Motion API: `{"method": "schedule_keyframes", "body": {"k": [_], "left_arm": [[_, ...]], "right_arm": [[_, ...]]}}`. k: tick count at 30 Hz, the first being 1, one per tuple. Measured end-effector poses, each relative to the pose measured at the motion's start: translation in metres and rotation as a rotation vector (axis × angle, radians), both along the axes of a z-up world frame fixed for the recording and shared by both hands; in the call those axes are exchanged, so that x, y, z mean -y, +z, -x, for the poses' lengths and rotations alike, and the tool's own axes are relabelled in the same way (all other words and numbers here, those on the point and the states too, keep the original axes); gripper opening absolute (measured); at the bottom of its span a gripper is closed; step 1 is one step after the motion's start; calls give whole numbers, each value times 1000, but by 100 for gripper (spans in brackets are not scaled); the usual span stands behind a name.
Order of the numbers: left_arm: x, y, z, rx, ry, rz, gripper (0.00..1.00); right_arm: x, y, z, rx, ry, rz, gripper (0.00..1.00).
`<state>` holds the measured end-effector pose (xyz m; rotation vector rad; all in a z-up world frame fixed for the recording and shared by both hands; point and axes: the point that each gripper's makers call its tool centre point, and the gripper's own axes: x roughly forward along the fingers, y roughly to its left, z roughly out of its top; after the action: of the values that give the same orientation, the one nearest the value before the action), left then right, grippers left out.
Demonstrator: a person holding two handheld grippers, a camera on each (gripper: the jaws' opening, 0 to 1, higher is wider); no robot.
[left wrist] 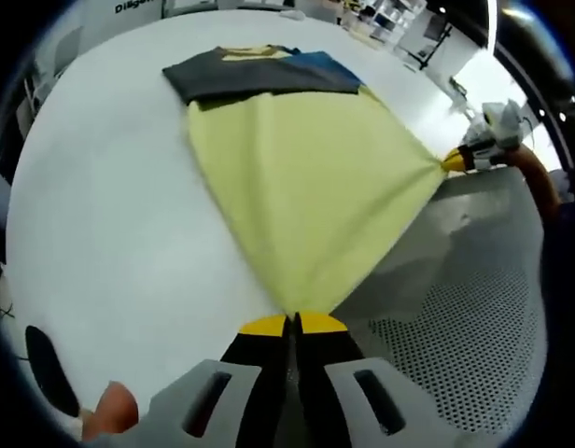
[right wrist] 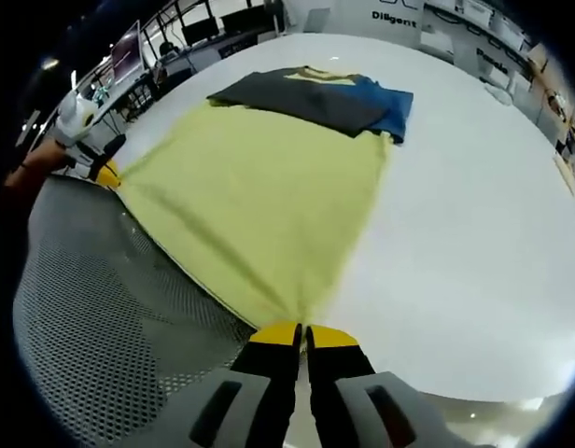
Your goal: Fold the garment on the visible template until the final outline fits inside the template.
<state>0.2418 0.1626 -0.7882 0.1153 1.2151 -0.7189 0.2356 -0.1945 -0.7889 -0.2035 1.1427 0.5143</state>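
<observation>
Both grippers pinch the yellow garment [left wrist: 306, 187] by its near corners, left gripper [left wrist: 292, 327] and right gripper [right wrist: 302, 334] clamped on cloth, stretched over the white table [left wrist: 110, 215]. Sleeves look folded in, dark panels [left wrist: 259, 75] on top; the lengthwise fold remains. Wall lettering reads "Diligent" [right wrist: 395, 16].

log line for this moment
left gripper: shut on yellow garment corner | right gripper: shut on other corner | garment stretched over white table
</observation>
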Motion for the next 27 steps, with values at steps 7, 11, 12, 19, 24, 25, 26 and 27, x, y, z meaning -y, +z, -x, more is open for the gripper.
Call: {"method": "schedule_keyframes", "body": {"k": [7,11,12,19,24,25,26,27], "left_arm": [[-1,23,5,24,2,31,0],[2,40,-1,65,24,63,0],[2,44,-3,75,27,67,0],[7,91,-32,208,43,109,0],[9,129,-67,325,55,135,0],[9,136,-76,346,63,141,0],[9,141,-83,359,68,147,0],[9,146,-93,376,75,153,0]], "right_arm": [[-2,30,6,9,18,-31,0],[-3,54,-2,62,20,-37,0],[-4,60,-4,72,22,-37,0],[-4,104,-28,185,47,-10,0],[0,135,-61,267,61,15,0],[0,139,-67,278,61,19,0],[1,144,-76,296,65,28,0],[1,149,-83,308,65,30,0]]}}
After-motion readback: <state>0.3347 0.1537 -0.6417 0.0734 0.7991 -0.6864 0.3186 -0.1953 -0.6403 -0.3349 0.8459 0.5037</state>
